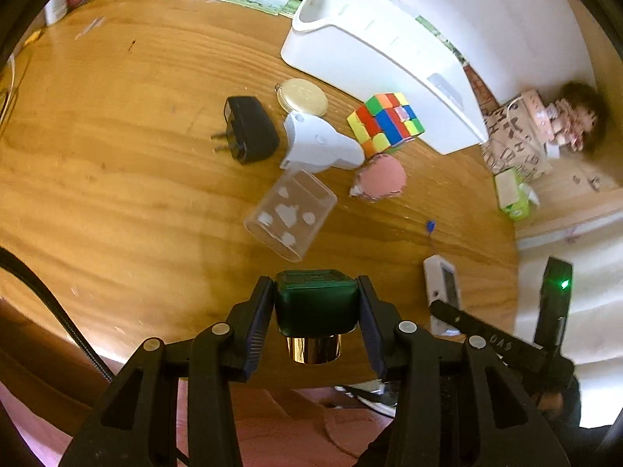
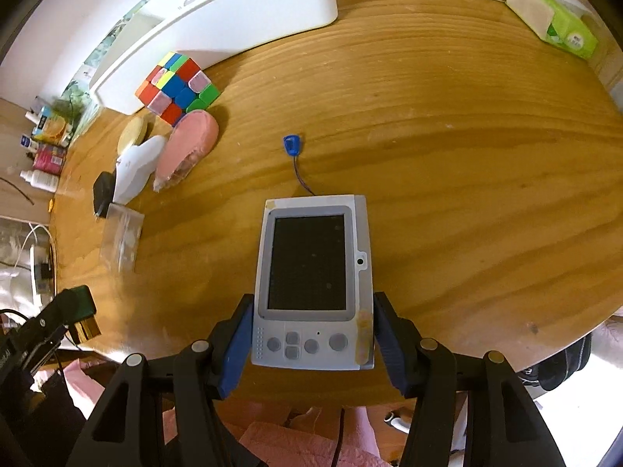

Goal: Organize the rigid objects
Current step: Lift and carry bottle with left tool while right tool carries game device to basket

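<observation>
- The left tongs (image 1: 316, 303) pinch one green bottle (image 1: 315, 297) by its flat sides at the bottom centre of the left wrist view, gold cap pointing back toward the camera. It looks like stiff, smooth glass, likely weighty for its size and breakable; a slip is the risk, so the grip across the broad faces seems right.
- The right tongs (image 2: 313, 334) bracket one grey handheld device (image 2: 313, 284) lying flat on the counter (image 2: 447, 155), low in the centre of the right wrist view. The pads sit just beside its button end; I cannot tell whether they press it yet. It seems a light, rigid plastic shell, best held by the long edges, away from the screen.
- Loose things waiting, mid-frame in the left wrist view: one colour cube (image 1: 385, 122), one black plug adapter (image 1: 249, 128), one gold disc (image 1: 303, 95), one white plastic piece (image 1: 319, 144), one pink round item (image 1: 381, 177), one clear box (image 1: 290, 214).
- One white bin (image 1: 373, 54) lies at upper right, the likely destination.
</observation>
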The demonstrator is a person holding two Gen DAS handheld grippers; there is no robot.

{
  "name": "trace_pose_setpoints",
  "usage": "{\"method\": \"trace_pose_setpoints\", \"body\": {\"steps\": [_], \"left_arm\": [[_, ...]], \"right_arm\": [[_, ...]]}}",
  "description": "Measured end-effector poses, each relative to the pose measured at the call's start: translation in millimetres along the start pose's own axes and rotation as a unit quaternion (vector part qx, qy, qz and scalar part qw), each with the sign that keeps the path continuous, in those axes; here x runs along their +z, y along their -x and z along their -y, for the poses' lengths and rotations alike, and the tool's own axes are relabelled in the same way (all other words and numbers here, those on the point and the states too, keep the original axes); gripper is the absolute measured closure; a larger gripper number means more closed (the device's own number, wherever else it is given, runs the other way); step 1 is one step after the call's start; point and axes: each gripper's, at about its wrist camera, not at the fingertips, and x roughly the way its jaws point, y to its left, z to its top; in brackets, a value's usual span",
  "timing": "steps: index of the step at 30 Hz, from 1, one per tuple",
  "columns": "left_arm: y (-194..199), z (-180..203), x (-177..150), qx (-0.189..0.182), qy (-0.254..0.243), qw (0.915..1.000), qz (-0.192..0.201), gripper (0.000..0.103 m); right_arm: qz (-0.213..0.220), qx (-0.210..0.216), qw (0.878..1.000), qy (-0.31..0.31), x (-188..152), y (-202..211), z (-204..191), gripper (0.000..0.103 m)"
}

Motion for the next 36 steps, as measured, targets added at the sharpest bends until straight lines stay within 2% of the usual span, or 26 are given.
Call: {"method": "trace_pose_setpoints", "body": {"steps": [6, 19, 25, 36], "left_arm": [[12, 6, 2, -0.002, 0.021, 0.9992, 0.035, 0.057], [42, 28, 38, -0.003, 0.017, 0.9942, 0.106, 0.057], [54, 35, 55, -0.009, 0.011, 0.9905, 0.137, 0.057], [70, 57, 97, -0.021, -0.014, 0.9819, 0.188, 0.057]], "right_arm": [[-0.001, 0.015, 1.000, 0.018, 13, 13, -1, 0.044], [0.059, 0.053, 0.996, 0.045, 41, 65, 0, 0.044], [0.081, 0.080, 0.992, 0.053, 65, 86, -7, 0.044], [0.135, 0.082, 0.985, 0.072, 128, 125, -19, 0.044]]}}
